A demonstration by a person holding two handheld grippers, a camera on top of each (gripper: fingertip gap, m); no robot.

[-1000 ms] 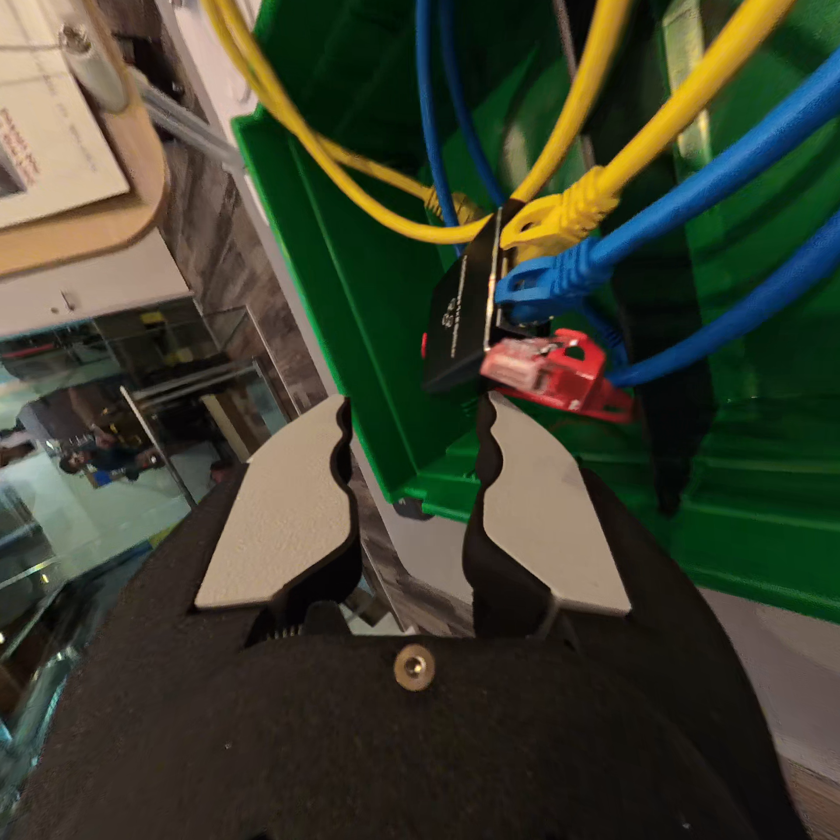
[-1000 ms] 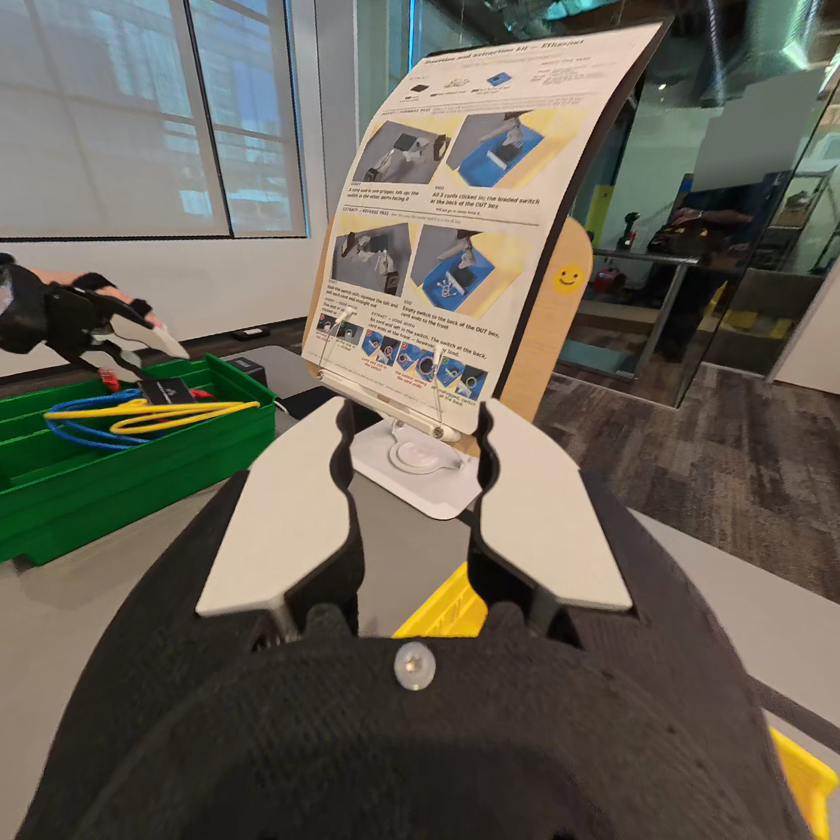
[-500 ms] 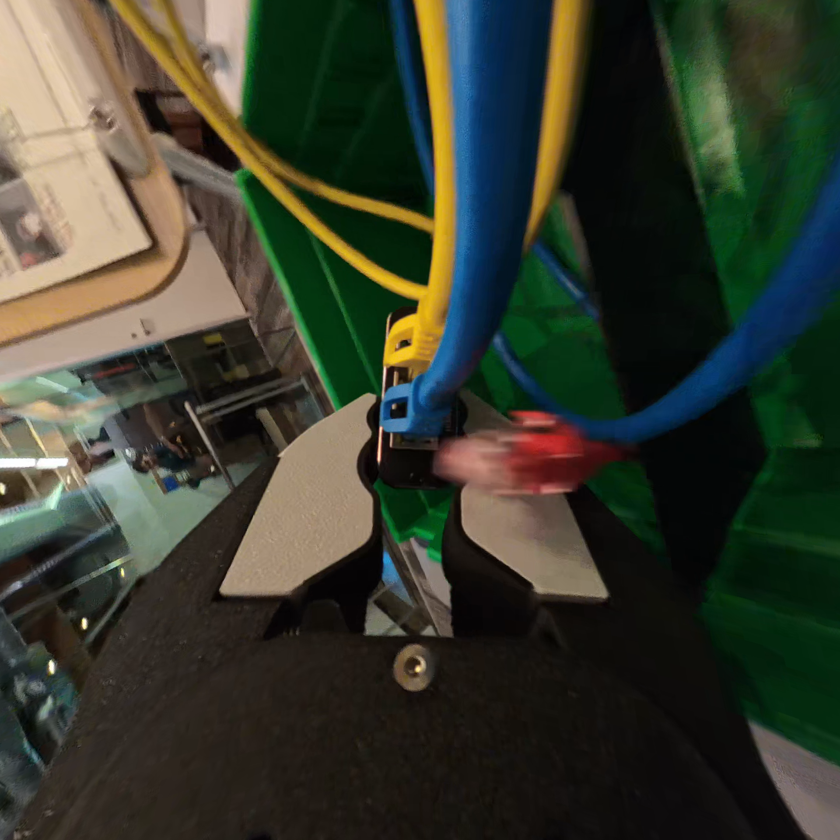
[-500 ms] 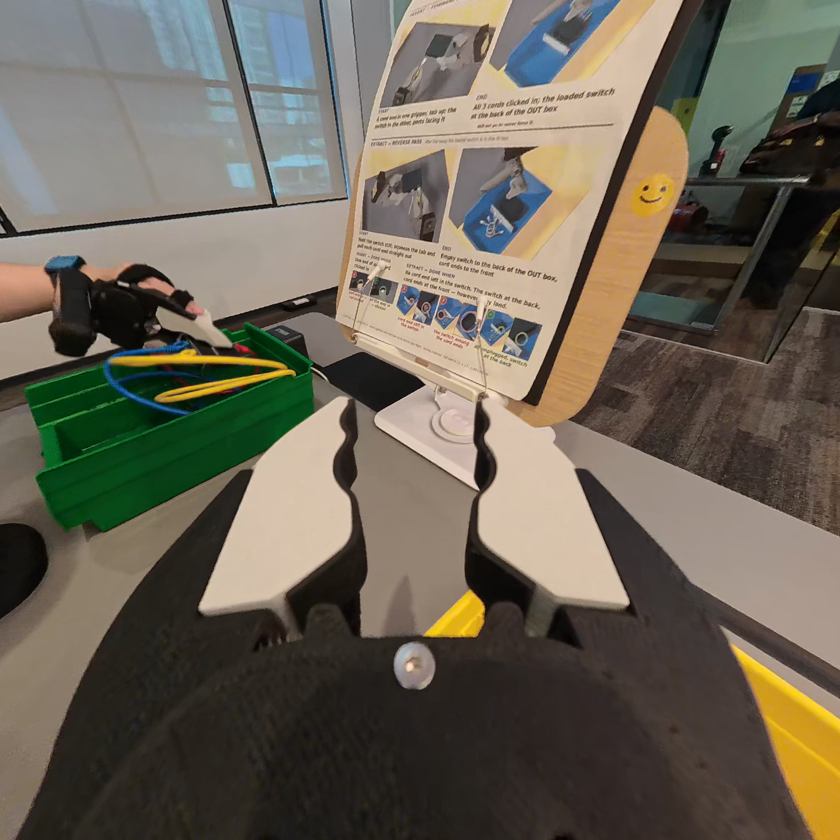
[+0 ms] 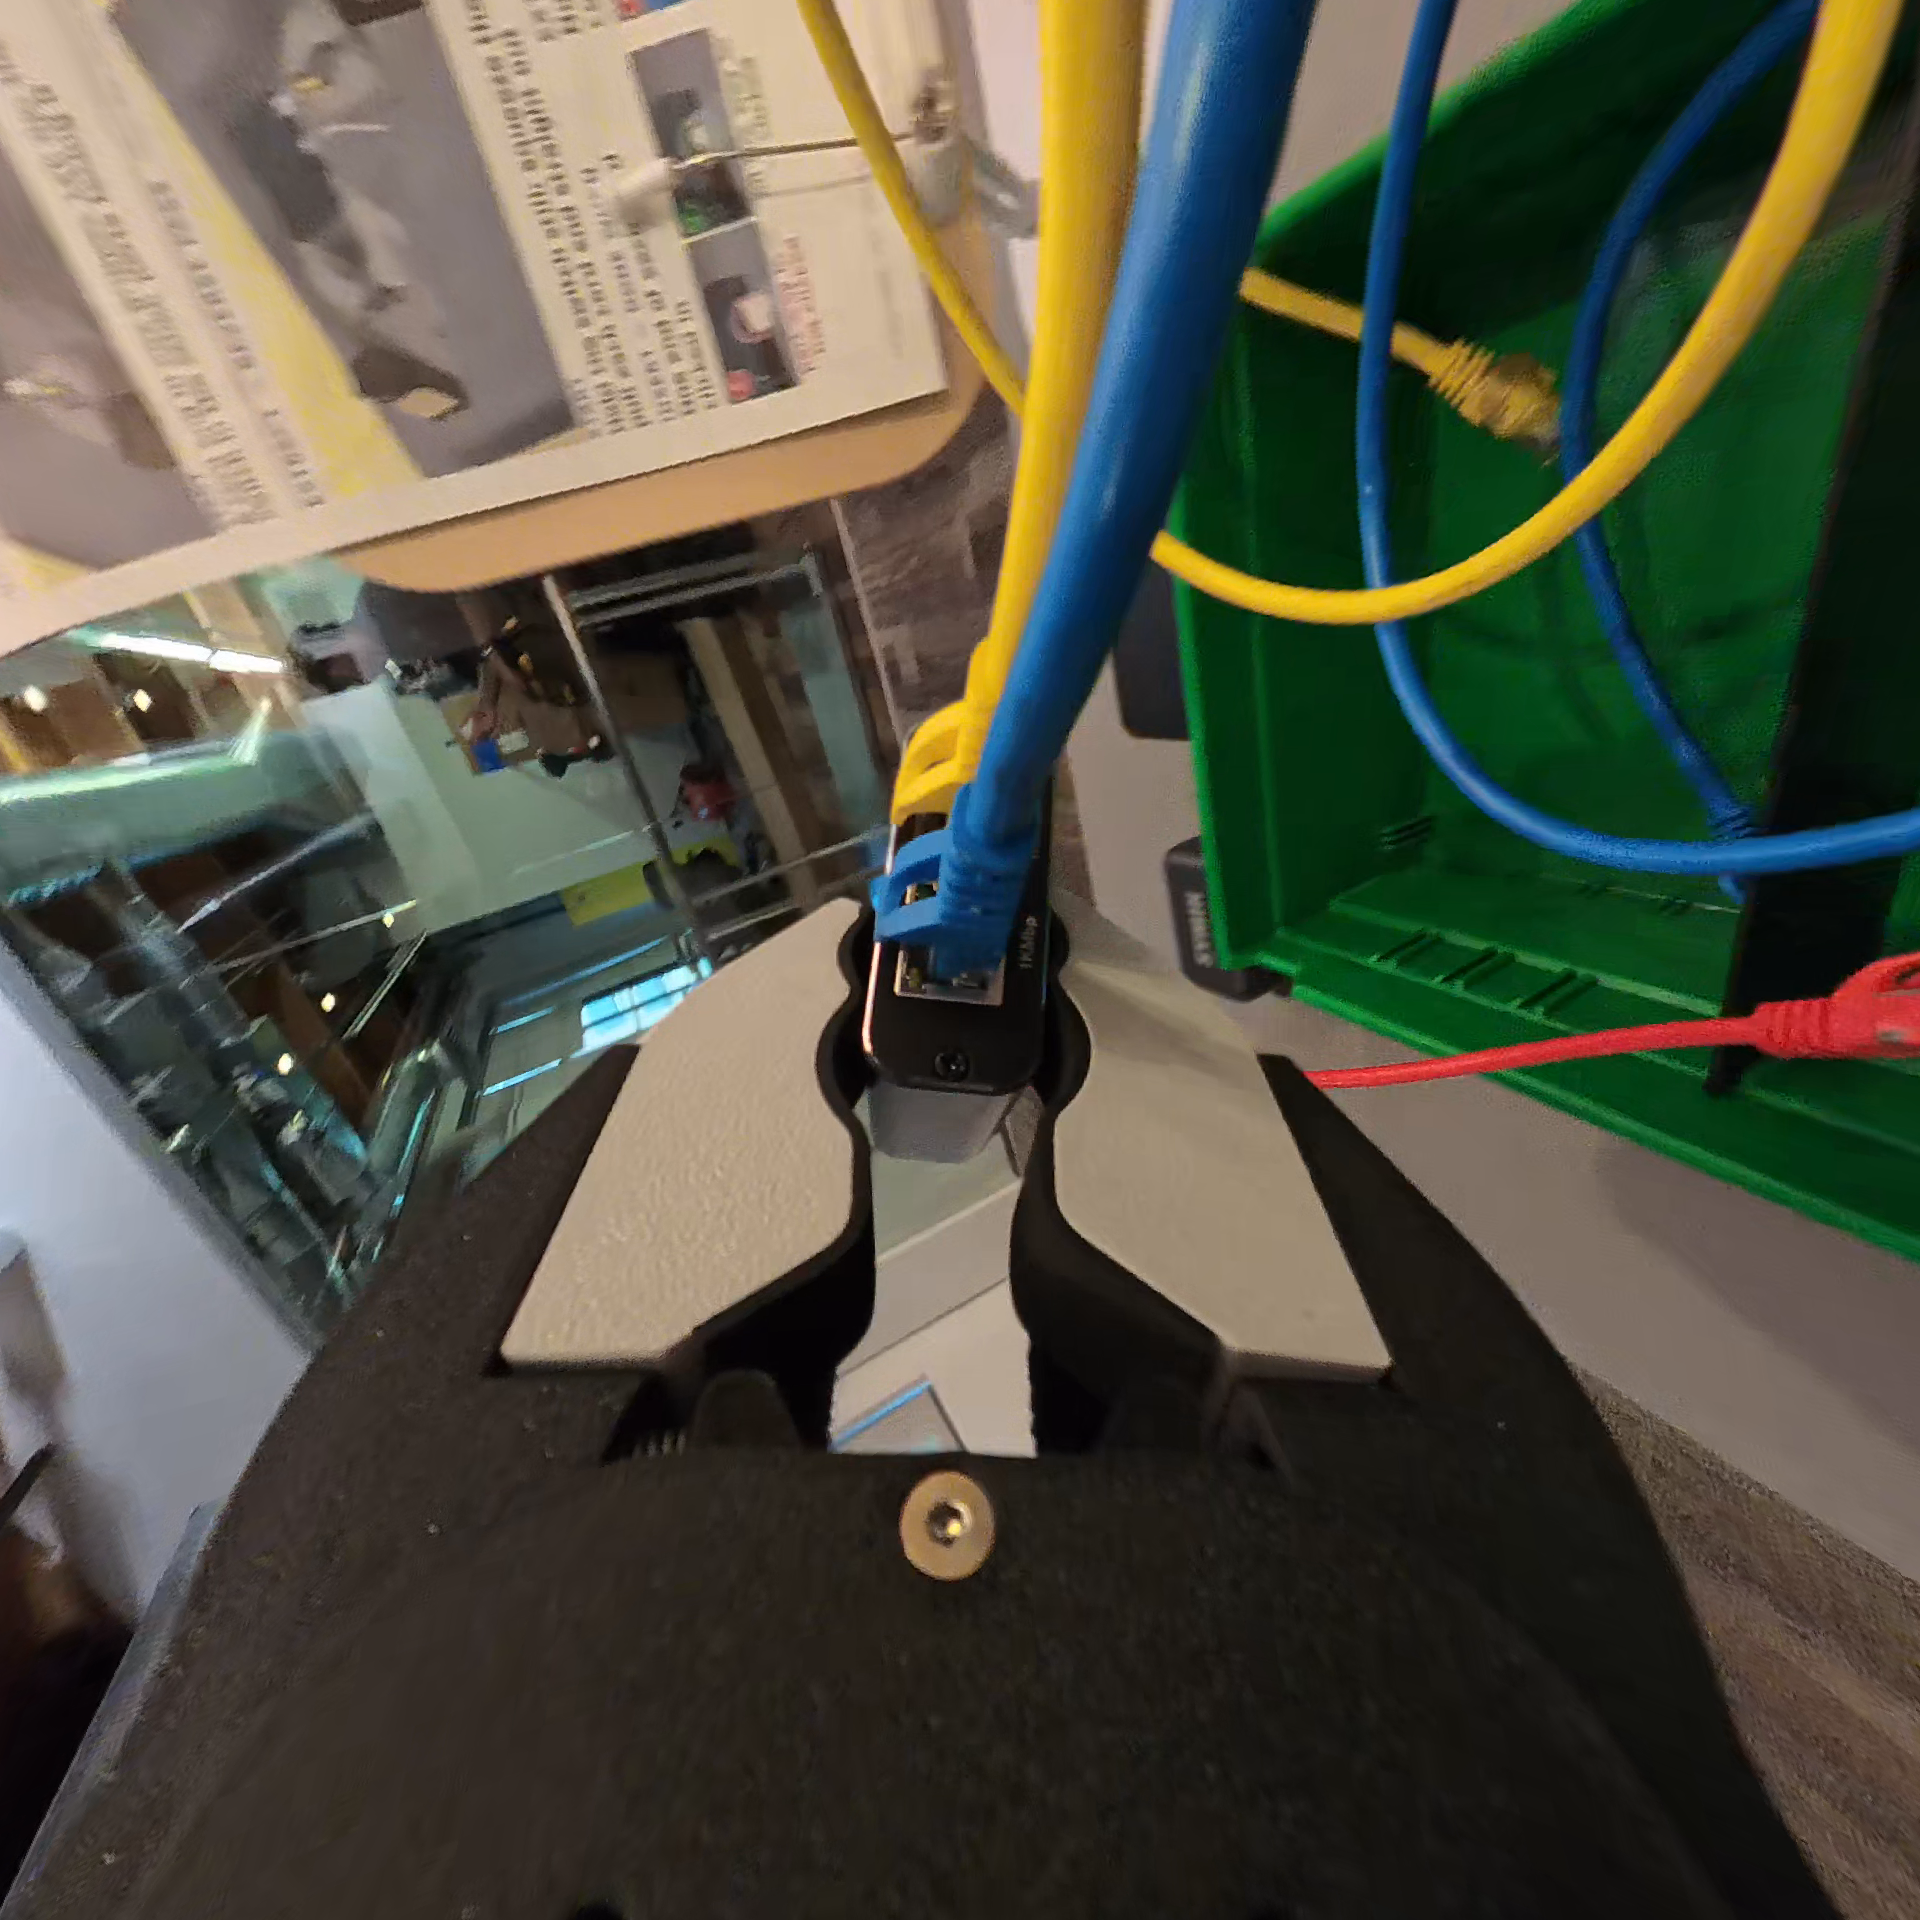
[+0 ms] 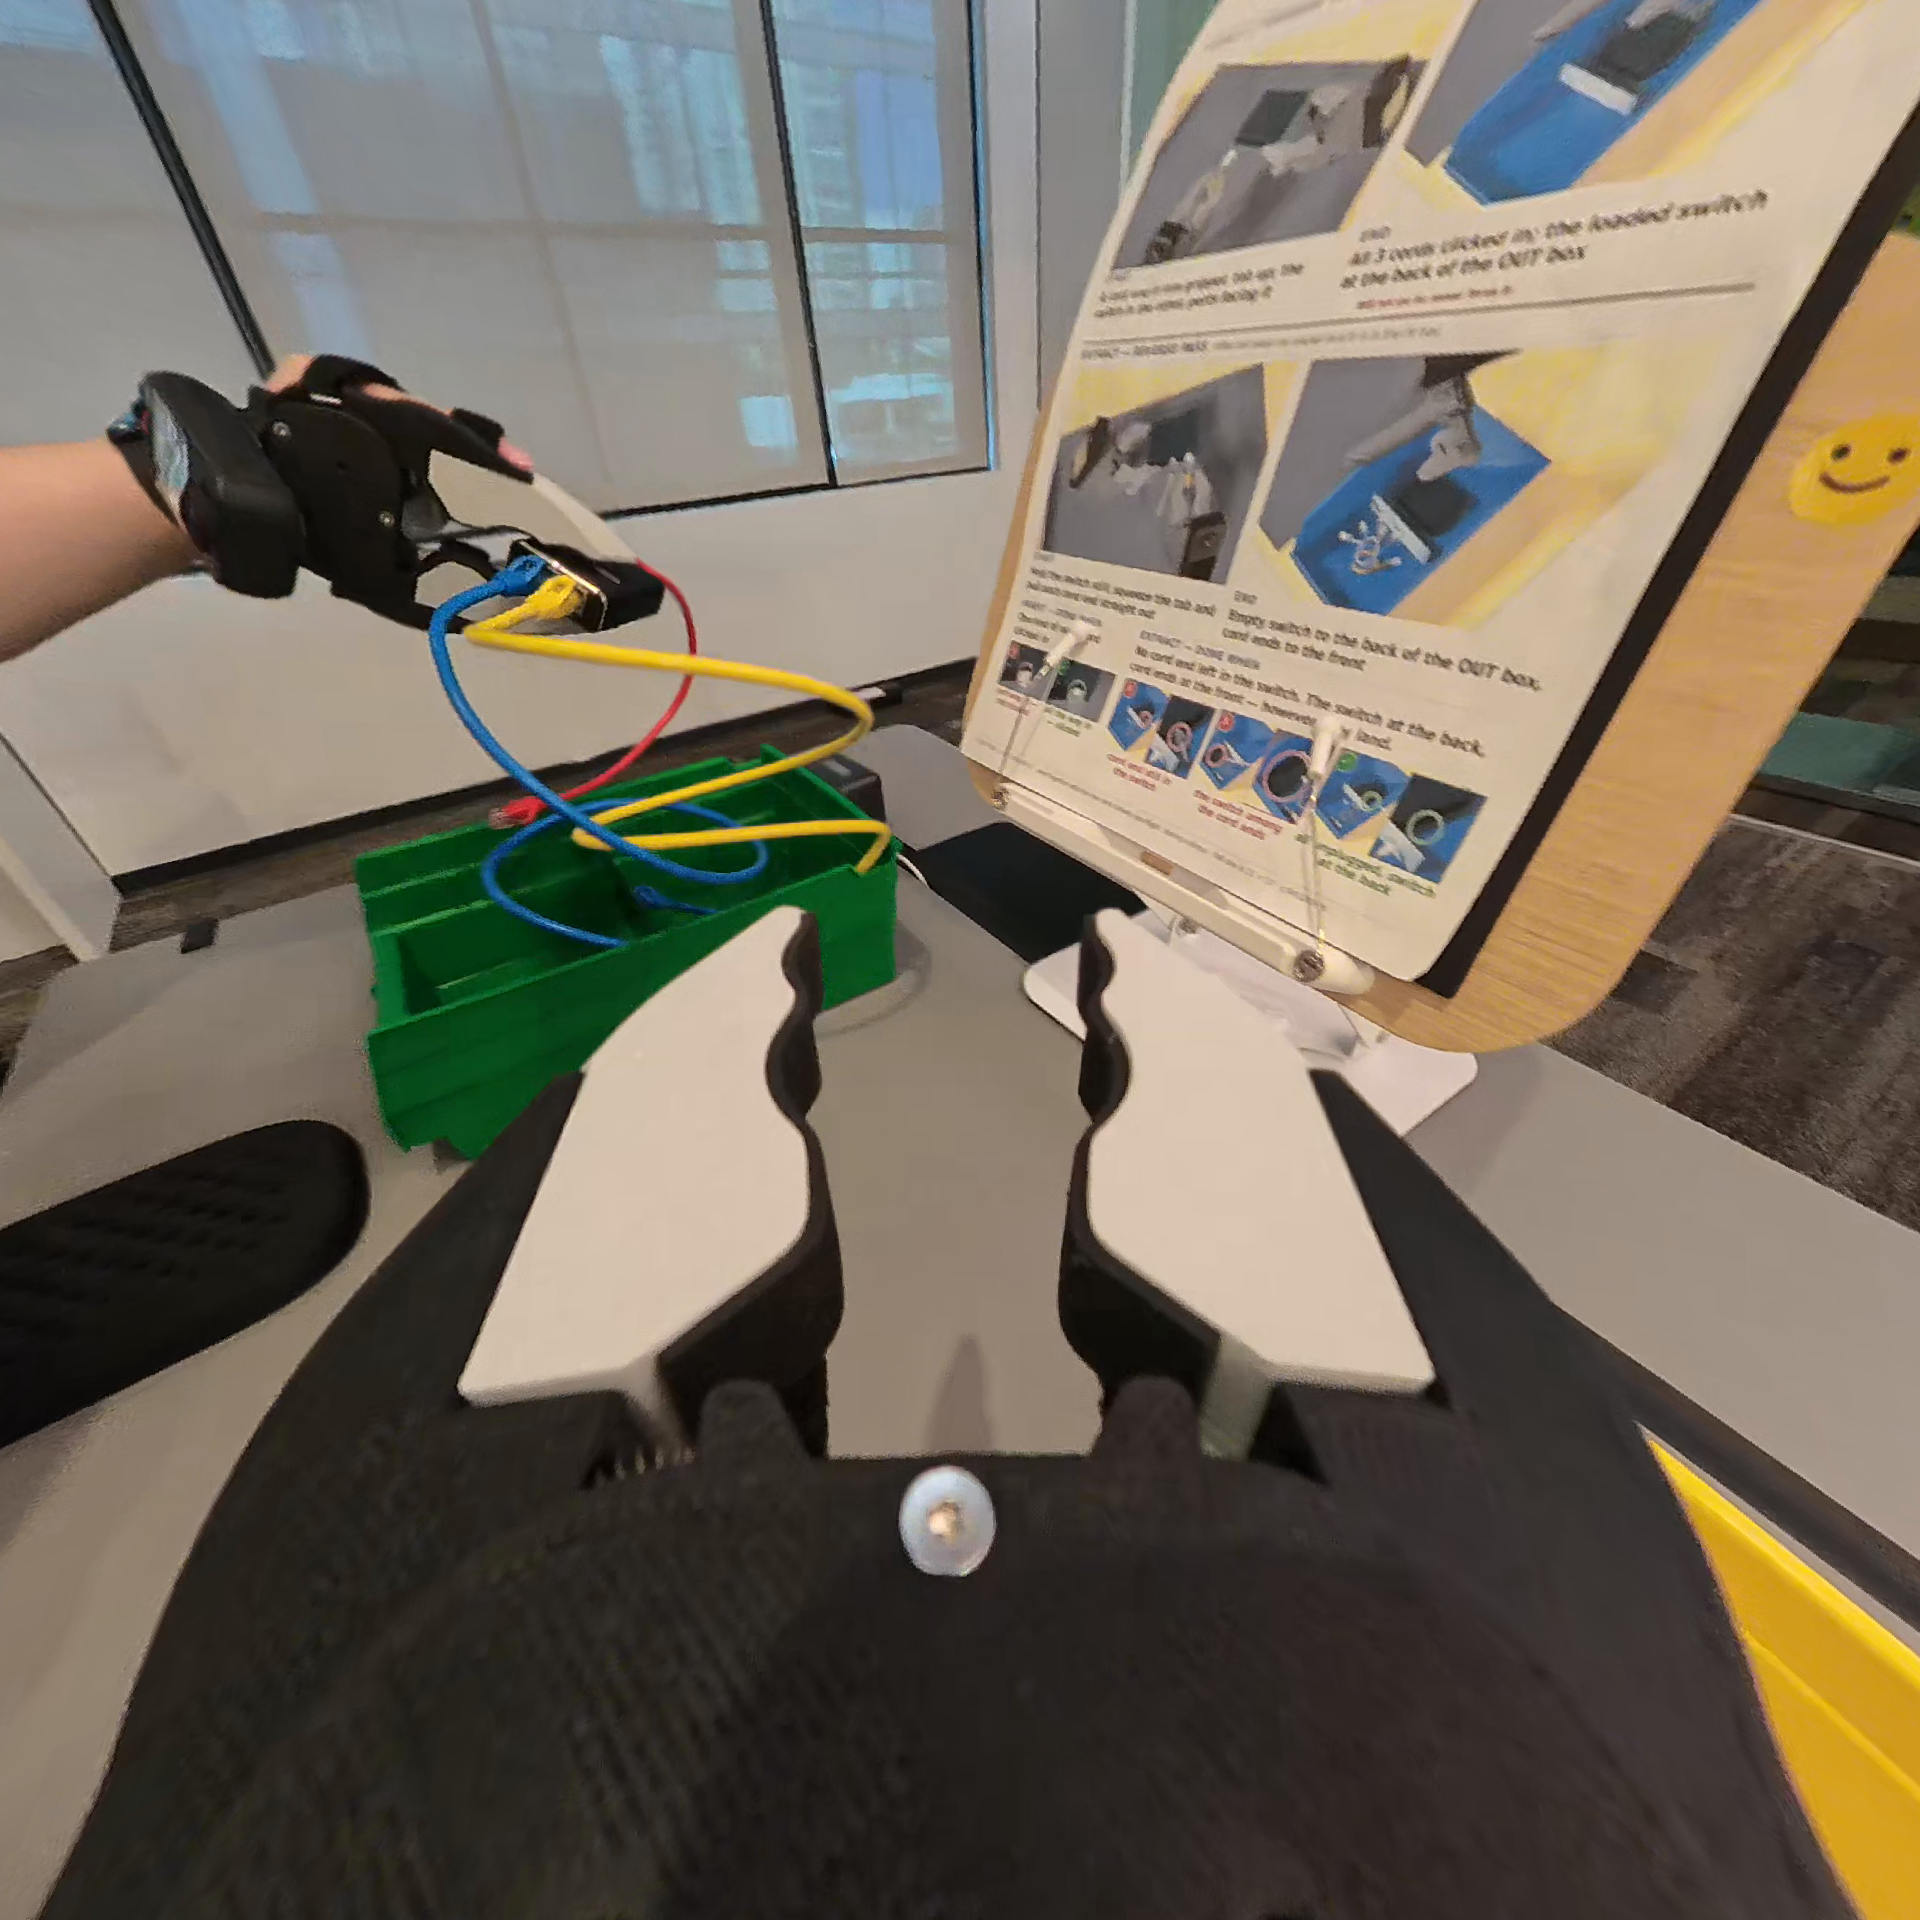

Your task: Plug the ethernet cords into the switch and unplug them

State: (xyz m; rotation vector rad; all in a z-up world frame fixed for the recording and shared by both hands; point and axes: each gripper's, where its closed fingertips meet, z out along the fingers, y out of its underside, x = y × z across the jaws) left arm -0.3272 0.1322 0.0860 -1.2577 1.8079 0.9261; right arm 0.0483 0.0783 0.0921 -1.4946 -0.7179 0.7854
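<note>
Two cords plugged: blue cord, yellow cord
Switch: pinched by left gripper, raised above green bin
Red cord: trails toward bin
Right gripper: jaws spread, empty

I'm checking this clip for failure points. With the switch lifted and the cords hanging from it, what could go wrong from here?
1. The left gripper pinches only one end of the switch; the weight of the cords may twist it loose.
2. The blue cord and yellow cord loop down into the green bin; lifting further may snag them or drag the bin.
3. The red cord crosses the others, so unplugging may tangle.
</note>
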